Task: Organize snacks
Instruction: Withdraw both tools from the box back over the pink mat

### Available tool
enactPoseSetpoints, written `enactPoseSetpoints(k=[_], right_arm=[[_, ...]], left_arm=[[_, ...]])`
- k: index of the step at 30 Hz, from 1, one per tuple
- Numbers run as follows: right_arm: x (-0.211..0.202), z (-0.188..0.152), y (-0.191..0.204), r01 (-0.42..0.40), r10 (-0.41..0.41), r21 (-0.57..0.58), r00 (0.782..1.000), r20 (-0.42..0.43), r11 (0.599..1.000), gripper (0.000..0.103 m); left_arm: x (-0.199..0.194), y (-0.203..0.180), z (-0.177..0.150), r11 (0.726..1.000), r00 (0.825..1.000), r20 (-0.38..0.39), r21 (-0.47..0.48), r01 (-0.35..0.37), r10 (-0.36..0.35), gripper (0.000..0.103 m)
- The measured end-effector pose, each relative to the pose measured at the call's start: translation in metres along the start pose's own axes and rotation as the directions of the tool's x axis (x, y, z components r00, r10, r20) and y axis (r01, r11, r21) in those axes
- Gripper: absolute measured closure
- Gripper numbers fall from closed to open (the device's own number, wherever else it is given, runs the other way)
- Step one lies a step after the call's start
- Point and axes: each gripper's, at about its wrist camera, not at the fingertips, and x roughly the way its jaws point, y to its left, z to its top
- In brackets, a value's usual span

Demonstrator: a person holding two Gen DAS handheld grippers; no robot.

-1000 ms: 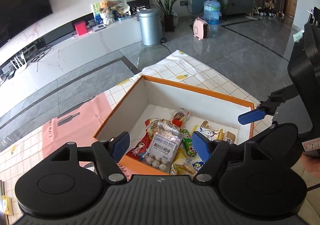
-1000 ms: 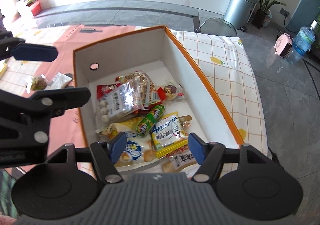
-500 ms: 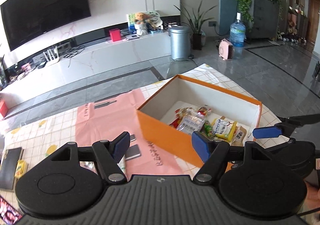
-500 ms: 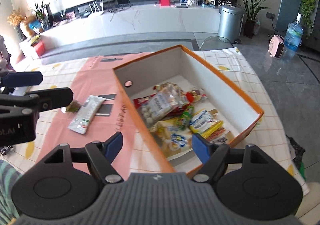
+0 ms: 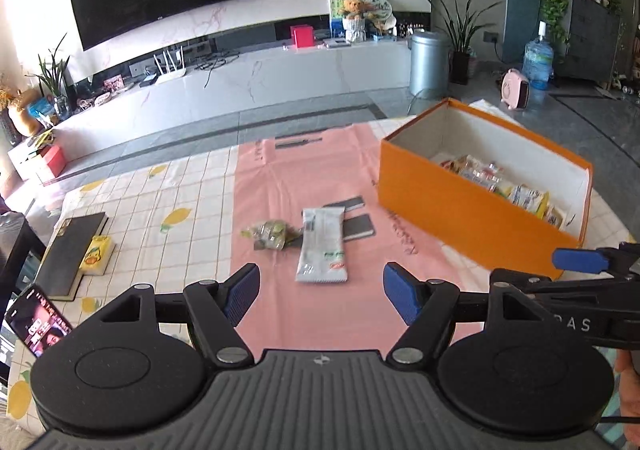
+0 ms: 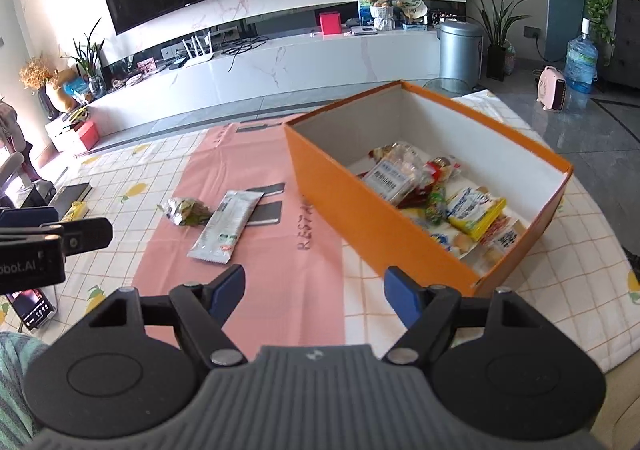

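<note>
An orange box (image 5: 448, 202) (image 6: 360, 218) with several snack packets inside stands on the right of the table. On the pink mat (image 5: 288, 178) lie a white flat packet (image 5: 322, 246) (image 6: 226, 226) and a small green crinkled packet (image 5: 270, 234) (image 6: 184, 210). My left gripper (image 5: 320, 294) is open and empty, above the mat just short of the white packet. My right gripper (image 6: 314, 290) is open and empty, near the box's front corner.
Two dark flat cards (image 5: 354, 218) lie beside the white packet. A black book (image 5: 68, 250) with a yellow carton (image 5: 94, 260) and a phone (image 5: 36, 320) lie at the table's left. The table edge is close on the right.
Both grippers have pulled back and up from over the box. The view now takes in the mat and the two loose packets. Both stay open and empty.
</note>
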Motion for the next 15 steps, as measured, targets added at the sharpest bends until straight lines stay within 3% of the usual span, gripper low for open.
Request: enactPoseSetpoints(k=[9, 15], right_arm=[[0.031, -0.01, 0.046, -0.036, 0.033, -0.099, 0.999, -0.034, 0.994, 0.029], [0.054, -0.004, 0.055, -0.067, 0.064, -0.066, 0.997, -0.053, 0.996, 0.029]], left_arm=[[0.012, 0.048, -0.018, 0.996, 1.0, -0.006, -0.087, -0.001, 0.001, 0.018], [0.028, 0.074, -0.014, 0.986, 0.999, 0.0, -0.166, 0.032, -0.033, 0.017]])
